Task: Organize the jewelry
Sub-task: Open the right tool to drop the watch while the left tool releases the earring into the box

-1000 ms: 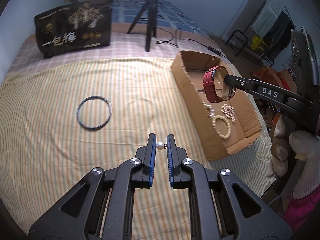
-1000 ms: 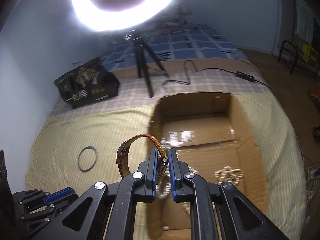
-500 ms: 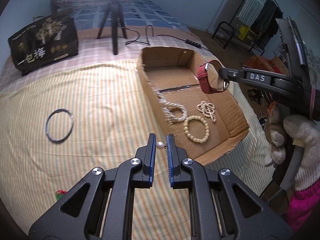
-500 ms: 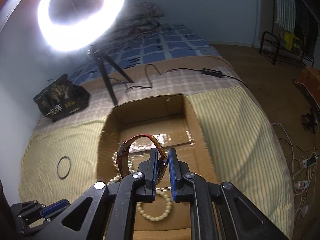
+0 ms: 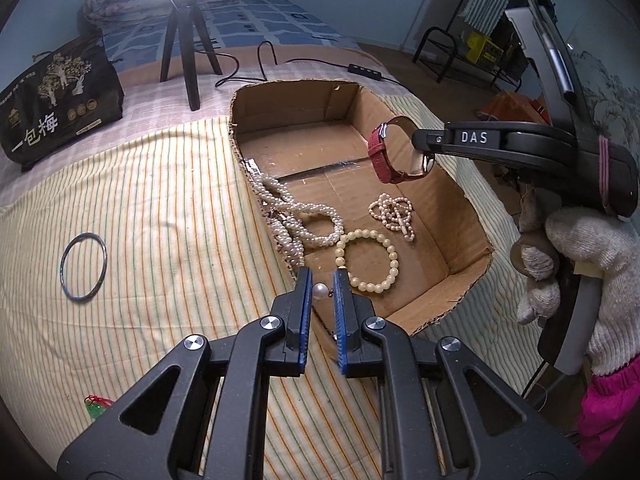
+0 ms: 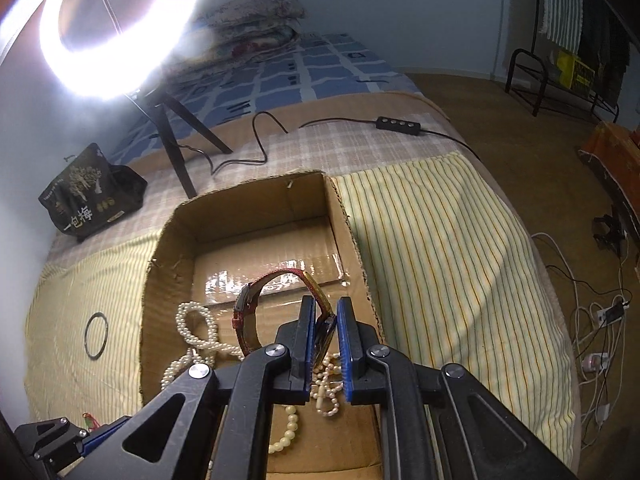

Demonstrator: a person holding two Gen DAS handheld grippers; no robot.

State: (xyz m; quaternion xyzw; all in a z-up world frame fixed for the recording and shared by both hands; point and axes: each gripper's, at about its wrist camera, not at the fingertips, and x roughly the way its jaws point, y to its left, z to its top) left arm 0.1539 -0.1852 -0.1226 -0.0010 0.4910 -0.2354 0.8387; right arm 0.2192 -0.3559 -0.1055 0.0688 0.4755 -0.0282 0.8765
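Note:
My left gripper (image 5: pixel 322 291) is shut on a small pearl earring (image 5: pixel 320 291), held over the near left rim of the cardboard box (image 5: pixel 460 208). My right gripper (image 6: pixel 323 322) is shut on the face of a red-strapped watch (image 6: pixel 250 316), which hangs above the box's inside; the same watch (image 5: pixel 382 152) shows in the left wrist view. Inside the box lie a twisted pearl necklace (image 5: pixel 296 216), a cream bead bracelet (image 5: pixel 370 260) and a small pink pearl piece (image 5: pixel 394 212). A dark bangle (image 5: pixel 83 266) lies on the striped cloth to the left.
A black printed bag (image 5: pixel 56 102) and a ring light tripod (image 5: pixel 184 36) stand behind the box, with a cable and switch (image 6: pixel 398 122). A small green and red object (image 5: pixel 96 404) lies at the near left. A gloved hand (image 5: pixel 580 248) holds the right gripper. Past the bed's right edge is floor.
Both grippers have moved toward the box, each keeping its grip. The left gripper's pearl now sits over the box rim, and the watch hangs further inside the box.

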